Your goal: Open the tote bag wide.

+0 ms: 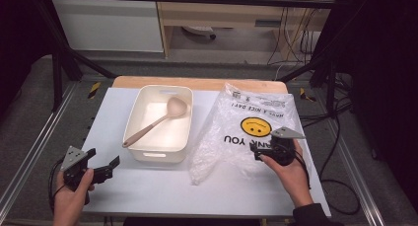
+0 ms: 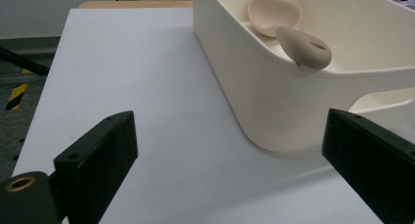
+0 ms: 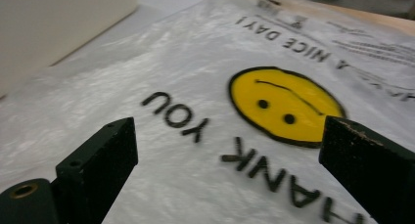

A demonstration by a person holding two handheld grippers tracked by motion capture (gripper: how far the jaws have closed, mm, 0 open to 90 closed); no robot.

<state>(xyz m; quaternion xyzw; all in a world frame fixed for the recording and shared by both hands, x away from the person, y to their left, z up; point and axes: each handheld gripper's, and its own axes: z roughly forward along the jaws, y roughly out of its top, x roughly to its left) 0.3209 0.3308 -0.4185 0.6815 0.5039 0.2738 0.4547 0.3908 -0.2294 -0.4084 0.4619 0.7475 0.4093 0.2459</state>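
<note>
A white plastic bin (image 1: pixel 158 155) stands on the white tabletop (image 1: pixel 148 189), with a beige ladle (image 1: pixel 153 125) lying aslant inside it, bowl at the far end. To its right lies a clear plastic bag (image 1: pixel 231 112) printed with a yellow smiley (image 1: pixel 256 127) and "THANK YOU". My left gripper (image 1: pixel 104 161) hovers open at the front left, aimed at the bin's near corner (image 2: pixel 274 101); the ladle handle's end (image 2: pixel 303 48) rests on the rim. My right gripper (image 1: pixel 263 148) is open just over the bag (image 3: pixel 195 72), beside the smiley (image 3: pixel 286 104), with nothing between its jaws.
The tabletop (image 2: pixel 122 62) has bare room left of the bin and along its front edge. Dark frame posts (image 1: pixel 56 73) stand at the table's sides. A wooden desk and cables (image 1: pixel 291 33) are beyond the far edge, over grey floor.
</note>
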